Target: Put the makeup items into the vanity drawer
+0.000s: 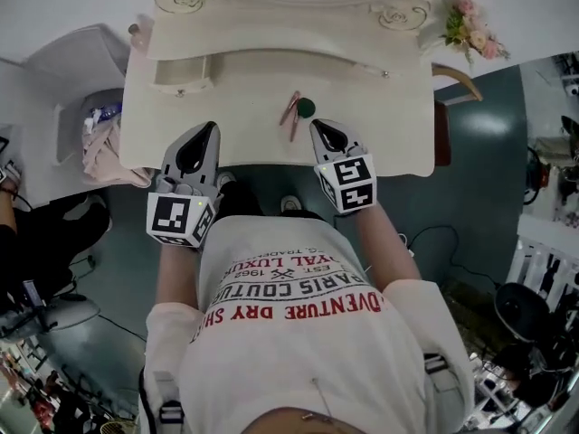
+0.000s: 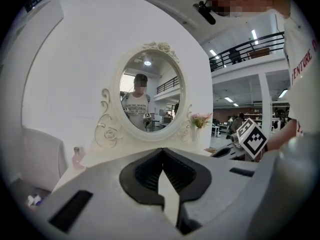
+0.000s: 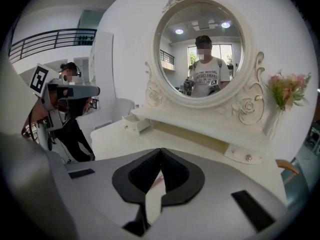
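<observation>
At the front edge of the vanity table (image 1: 398, 129), the left gripper (image 1: 208, 129) and the right gripper (image 1: 319, 127) each have their jaws closed together with nothing between them. Just beyond the right gripper, pink makeup sticks (image 1: 291, 116) and a green round item (image 1: 306, 108) lie on the tabletop. Farther back on the left, a small drawer (image 1: 181, 72) stands pulled out.

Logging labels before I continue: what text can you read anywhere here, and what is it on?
"VENTURE DRY SH", red, upside down: person's white printed T-shirt.
"ARIS COUTU": same shirt.
"YAL LUXUR": same shirt.
"1962": same shirt.
Shirt print reflected in the oval white-framed mirror: too small to read.
</observation>
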A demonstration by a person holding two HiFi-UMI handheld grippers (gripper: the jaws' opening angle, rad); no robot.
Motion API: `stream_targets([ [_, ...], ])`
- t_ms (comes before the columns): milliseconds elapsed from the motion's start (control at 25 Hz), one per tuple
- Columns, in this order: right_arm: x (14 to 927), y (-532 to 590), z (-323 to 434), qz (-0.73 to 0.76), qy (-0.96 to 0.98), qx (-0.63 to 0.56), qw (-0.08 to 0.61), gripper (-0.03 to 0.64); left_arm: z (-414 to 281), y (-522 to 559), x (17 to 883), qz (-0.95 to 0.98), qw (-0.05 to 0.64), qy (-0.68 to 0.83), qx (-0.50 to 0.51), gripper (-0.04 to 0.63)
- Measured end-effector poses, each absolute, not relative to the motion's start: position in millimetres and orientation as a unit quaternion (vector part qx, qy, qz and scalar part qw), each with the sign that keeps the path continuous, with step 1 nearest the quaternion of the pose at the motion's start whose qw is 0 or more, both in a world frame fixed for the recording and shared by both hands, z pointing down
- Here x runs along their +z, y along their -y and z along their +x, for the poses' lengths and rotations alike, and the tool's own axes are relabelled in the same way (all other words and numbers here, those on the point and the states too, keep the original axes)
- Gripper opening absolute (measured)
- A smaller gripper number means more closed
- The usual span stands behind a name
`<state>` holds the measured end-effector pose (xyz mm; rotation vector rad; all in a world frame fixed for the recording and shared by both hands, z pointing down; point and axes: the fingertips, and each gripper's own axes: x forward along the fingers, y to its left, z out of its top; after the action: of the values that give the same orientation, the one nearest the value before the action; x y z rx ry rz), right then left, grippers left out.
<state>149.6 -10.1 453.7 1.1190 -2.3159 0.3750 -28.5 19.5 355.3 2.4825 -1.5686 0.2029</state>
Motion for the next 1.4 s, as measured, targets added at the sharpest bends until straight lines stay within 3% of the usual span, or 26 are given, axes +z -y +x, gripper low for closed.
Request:
stream_targets([
  [120, 481, 34, 142, 0.415, 0.842, 0.161, 0.304, 0.008, -36, 14, 361, 0.854, 0.099, 0.506, 0.068, 0.008],
  [200, 500, 43, 139, 0.418, 0.828, 0.175, 0.330, 0.072, -39, 29, 370, 0.864, 0.104, 0.486, 0.075, 0.008],
  [520, 566, 63, 141, 0.437, 0.775, 0.230, 0.395, 0.152, -41, 57, 422, 0.892, 0.120, 0.418, 0.121, 0.008],
  [760, 592, 73, 141, 0.445, 0.746, 0.251, 0.427, 0.145, -44, 69, 452, 0.893, 0.144, 0.406, 0.132, 0.008],
  [880, 598, 74, 140, 0.440, 0.741, 0.257, 0.437, 0.083, -43, 70, 462, 0.891, 0.152, 0.405, 0.136, 0.008],
  [1120, 596, 70, 141, 0.434, 0.736, 0.268, 0.446, 0.021, -40, 63, 465, 0.892, 0.155, 0.401, 0.140, 0.008],
  [1400, 567, 78, 135, 0.444, 0.742, 0.250, 0.437, 0.011, -54, 62, 449, 0.890, 0.151, 0.410, 0.128, 0.008],
])
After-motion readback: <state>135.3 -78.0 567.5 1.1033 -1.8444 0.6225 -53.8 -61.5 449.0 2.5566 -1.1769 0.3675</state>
